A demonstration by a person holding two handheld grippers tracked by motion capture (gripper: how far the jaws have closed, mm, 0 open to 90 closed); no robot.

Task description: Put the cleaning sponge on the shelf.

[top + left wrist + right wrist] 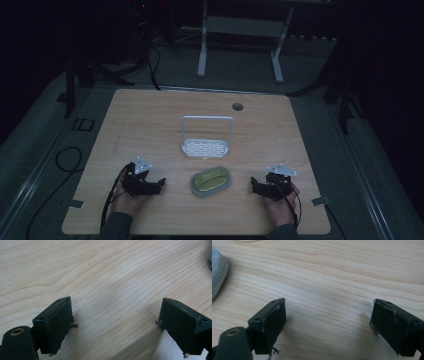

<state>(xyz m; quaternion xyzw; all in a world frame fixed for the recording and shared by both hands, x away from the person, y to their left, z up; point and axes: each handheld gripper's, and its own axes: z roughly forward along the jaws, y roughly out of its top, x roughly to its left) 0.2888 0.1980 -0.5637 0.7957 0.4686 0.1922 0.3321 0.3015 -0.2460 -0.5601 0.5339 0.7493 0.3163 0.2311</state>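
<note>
The left gripper [159, 182] rests low on the wooden table [150, 120], held in the person's left hand [127, 202] near the front edge, its jaws pointing toward the middle of the table. In the left gripper view the left gripper [115, 325] has its two black jaws spread wide, with bare wood grain between them and nothing pinched or touched by the pads. A sliver of a grey rim shows at the far right edge of that view. The right gripper [253, 186] sits opposite it, held in the right hand [280, 205], also low over the table and pointing inward. In the right gripper view the right gripper [328, 323] likewise stands wide apart, holding nothing, with only tabletop between the jaws. At the left edge of that view a pale grey curved wall of the dish [217, 270] comes in, well clear of the jaws. In the high view this oval grey dish [211, 182], with a yellowish-green inside, lies on the table between the two grippers, apart from both. Just behind it, toward the table's middle, stands a white rack [206, 145] with a slotted base and a tall looped handle. Farther back, a round cable hole [237, 106] sits near the table's rear edge, and a white frame [240, 30] stands on the floor beyond.
</note>
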